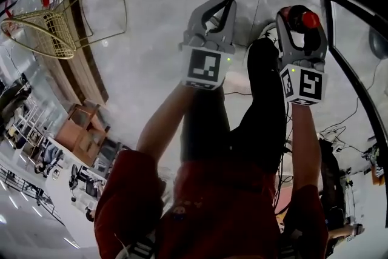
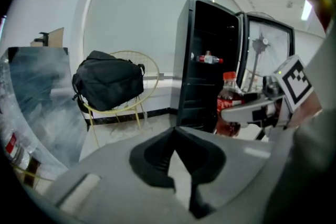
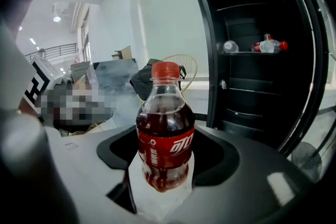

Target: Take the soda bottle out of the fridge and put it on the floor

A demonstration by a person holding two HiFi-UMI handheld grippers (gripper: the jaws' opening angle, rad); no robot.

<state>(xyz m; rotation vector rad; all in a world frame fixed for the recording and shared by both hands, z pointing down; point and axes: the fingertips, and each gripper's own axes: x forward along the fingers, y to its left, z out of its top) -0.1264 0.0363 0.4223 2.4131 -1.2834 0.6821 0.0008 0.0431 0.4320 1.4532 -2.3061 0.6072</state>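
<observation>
The right gripper (image 1: pixel 300 24) is clamped on the soda bottle (image 3: pixel 165 139), its jaws pressing the labelled lower body. The bottle stands upright, red cap up, out of the fridge (image 3: pixel 252 76) and over the grey floor (image 1: pixel 151 39). No view shows whether its base touches the floor. The left gripper (image 2: pixel 174 136) is just beside it, jaws together with nothing between them. The fridge door is open, and other bottles (image 3: pixel 270 45) lie on a shelf. A black bag (image 2: pixel 107 84) sits on a wire chair (image 2: pixel 142 107).
</observation>
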